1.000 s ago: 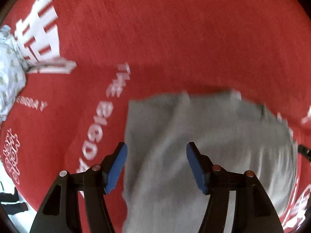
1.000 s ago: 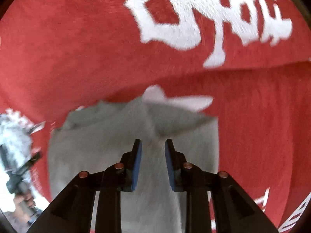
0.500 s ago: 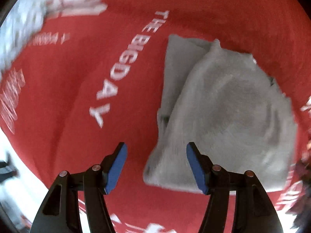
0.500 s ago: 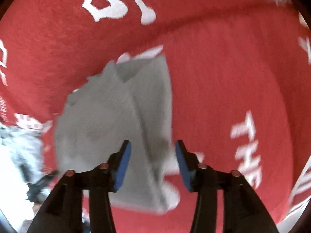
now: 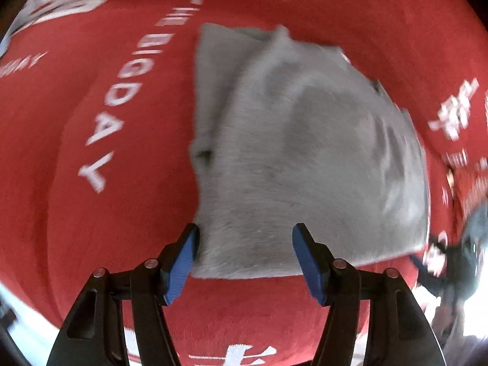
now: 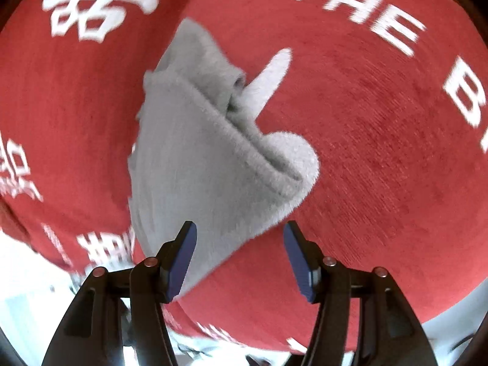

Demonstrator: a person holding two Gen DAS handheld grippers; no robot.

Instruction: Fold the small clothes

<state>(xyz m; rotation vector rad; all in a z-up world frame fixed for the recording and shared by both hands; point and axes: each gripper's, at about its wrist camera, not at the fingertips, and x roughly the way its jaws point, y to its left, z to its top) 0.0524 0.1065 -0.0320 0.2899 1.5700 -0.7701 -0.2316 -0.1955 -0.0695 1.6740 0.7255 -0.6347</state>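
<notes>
A small grey fleecy garment (image 5: 299, 158) lies folded on a red cloth with white lettering (image 5: 128, 207). My left gripper (image 5: 245, 259) is open and empty, its blue pads astride the garment's near edge, above it. In the right wrist view the same garment (image 6: 201, 158) shows stacked folded layers and a pale tab sticking out at its far side. My right gripper (image 6: 239, 257) is open and empty, just over the garment's near corner.
The red cloth (image 6: 381, 152) covers the whole work surface; its near edge and a pale floor show at the bottom of both views. The other gripper and hand (image 5: 457, 262) appear blurred at the right edge of the left wrist view.
My right gripper has let go of the garment and opened wide. Both grippers have drawn back, so the whole folded garment now shows lying on the red cloth.
</notes>
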